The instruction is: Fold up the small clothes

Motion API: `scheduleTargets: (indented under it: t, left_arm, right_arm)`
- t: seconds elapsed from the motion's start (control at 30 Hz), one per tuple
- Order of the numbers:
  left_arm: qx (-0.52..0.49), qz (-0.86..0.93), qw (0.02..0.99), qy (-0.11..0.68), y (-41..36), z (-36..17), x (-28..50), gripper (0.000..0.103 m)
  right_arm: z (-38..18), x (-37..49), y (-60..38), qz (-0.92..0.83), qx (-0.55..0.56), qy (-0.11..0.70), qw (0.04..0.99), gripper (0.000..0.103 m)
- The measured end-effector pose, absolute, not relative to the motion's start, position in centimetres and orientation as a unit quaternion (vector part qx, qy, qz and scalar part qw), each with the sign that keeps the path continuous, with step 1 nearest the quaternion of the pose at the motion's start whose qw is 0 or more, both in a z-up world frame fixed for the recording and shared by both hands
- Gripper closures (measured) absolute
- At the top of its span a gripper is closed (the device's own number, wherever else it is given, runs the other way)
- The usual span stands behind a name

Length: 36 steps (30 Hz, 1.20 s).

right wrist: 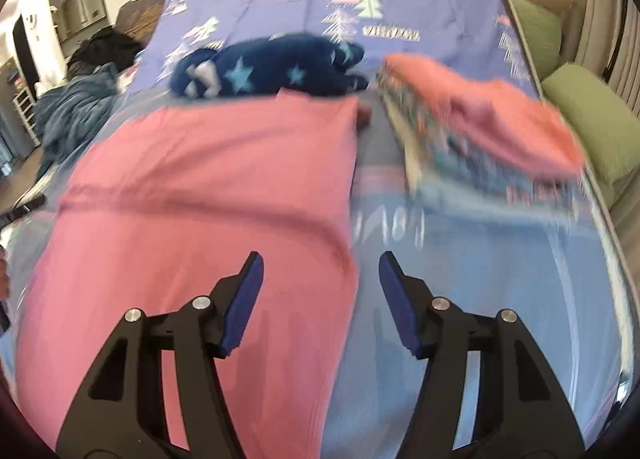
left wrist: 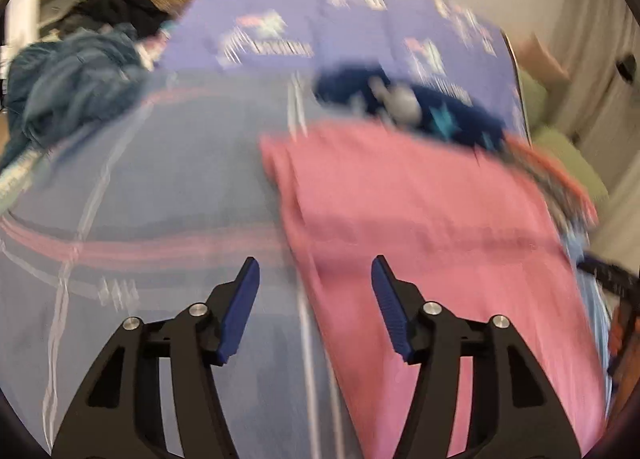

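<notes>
- Bed fills both views, its purple cover printed with pale trees toward twelve o'clock and a smoother blue-grey sheet with pink stripes toward six.
- Pink garment lies flat on the bed, spread from nine o'clock to the centre of the right wrist view; in the left wrist view the same cloth runs from centre toward five o'clock. It looks already doubled over once, with a straight edge at its right side.
- Stack of folded clothes sits at two o'clock of the pink garment, a pink piece on top, patterned layers beneath.
- Navy star-print item rests at twelve o'clock, just beyond the garment's far edge.
- Heap of teal and dark clothes waits at ten o'clock in the left view.
- Right gripper hangs over the garment's right edge, jaws parted, nothing between them.
- Left gripper hangs over the garment's left edge, jaws likewise parted and empty.
- Handling, as I judge it: the cloth is light, limp and thin, likely to sag and slide; best pinched at corners or along an edge, both layers together.
- Motion blur smears the left view and the stack; the garment's near hem is cut off by the frames, and its type cannot be told.
</notes>
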State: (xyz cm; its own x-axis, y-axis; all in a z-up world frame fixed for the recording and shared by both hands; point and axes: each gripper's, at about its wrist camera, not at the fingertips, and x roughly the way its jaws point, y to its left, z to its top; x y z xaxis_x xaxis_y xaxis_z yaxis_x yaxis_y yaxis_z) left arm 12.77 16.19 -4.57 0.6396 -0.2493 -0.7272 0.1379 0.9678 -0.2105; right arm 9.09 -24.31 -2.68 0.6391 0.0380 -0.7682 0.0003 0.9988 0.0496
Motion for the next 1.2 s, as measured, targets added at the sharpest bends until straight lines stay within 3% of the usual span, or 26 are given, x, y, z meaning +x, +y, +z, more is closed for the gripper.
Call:
scheduleTargets:
  t: [0.17,0.27,0.33,0.4,0.6,0.67,1.2]
  left_arm:
    - [-0.050,-0.120,0.891,0.435,15.2,-6.9,6.6,0.043]
    - [-0.061,-0.124,0.892,0.431,15.4,-7.0,4.6,0.043]
    - [-0.073,-0.128,0.889,0.433,15.6,-7.0,3.4,0.043]
    - [-0.080,-0.132,0.888,0.434,15.7,-7.1,2.2,0.043]
    - [-0.058,-0.138,0.888,0.434,15.7,-7.6,-1.8,0.039]
    - [-0.051,-0.147,0.888,0.432,15.7,-7.8,-3.2,0.031]
    - [-0.114,-0.186,0.878,0.427,18.1,-8.3,-13.8,0.031]
  right_arm:
    - [-3.4,3.2,-24.6,0.029,0.046,0.435,0.899,0.042]
    - [-3.9,1.2,-25.8,0.035,0.077,0.439,0.895,0.053]
    - [-4.6,-0.4,-26.7,0.043,0.121,0.447,0.885,0.067]
    - [-4.9,-2.0,-27.3,0.050,0.144,0.445,0.882,0.070]
    - [-5.5,-6.8,-28.7,0.090,0.184,0.447,0.871,0.070]
    - [-5.9,-8.4,-29.1,0.102,0.196,0.444,0.868,0.071]
    - [-7.4,-21.3,-31.2,0.178,0.301,0.409,0.843,0.071]
